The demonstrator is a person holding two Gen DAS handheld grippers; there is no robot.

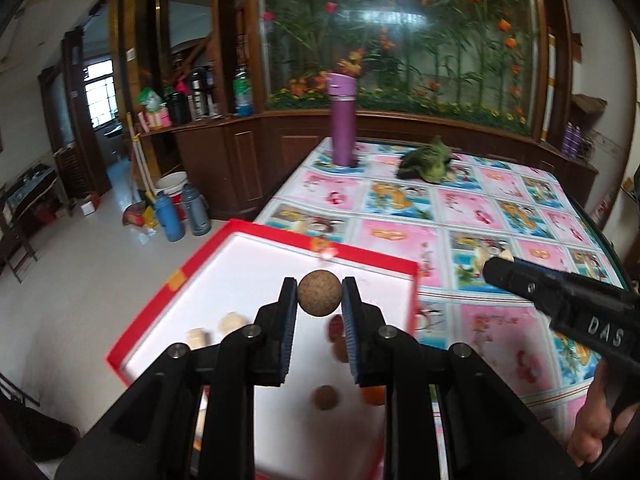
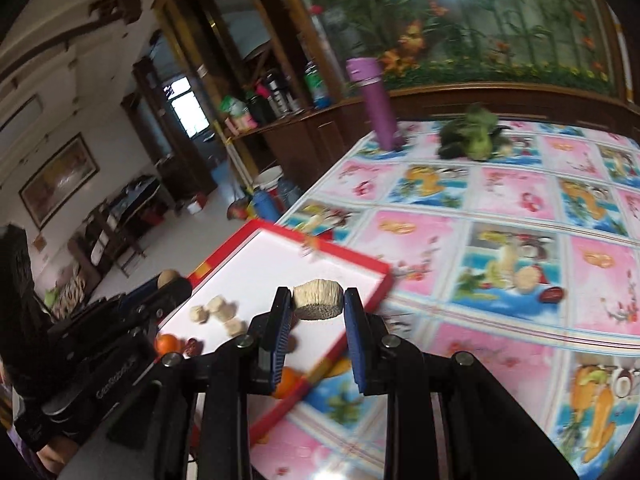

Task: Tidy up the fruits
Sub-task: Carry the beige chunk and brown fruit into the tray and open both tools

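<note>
My left gripper [image 1: 320, 298] is shut on a round brown fruit [image 1: 320, 293] and holds it above a red-rimmed white tray [image 1: 256, 264]. In the tray lie two pale slices [image 1: 230, 323], a small brown fruit [image 1: 325, 397] and an orange one [image 1: 373, 396]. My right gripper [image 2: 318, 300] is shut on a pale ribbed slice [image 2: 318, 298] above the tray's right edge [image 2: 384, 280]. The right wrist view shows three pale slices [image 2: 218, 308], an orange fruit [image 2: 168, 343], a dark red fruit [image 2: 193, 346], and the left gripper [image 2: 170, 284] with its brown fruit.
The tray overhangs the table's left edge. A purple bottle [image 1: 342, 120] and a green leafy bundle [image 1: 426, 162] stand at the far end of the patterned tablecloth [image 1: 500, 216]. Bottles and a bucket [image 1: 172, 186] sit on the floor to the left.
</note>
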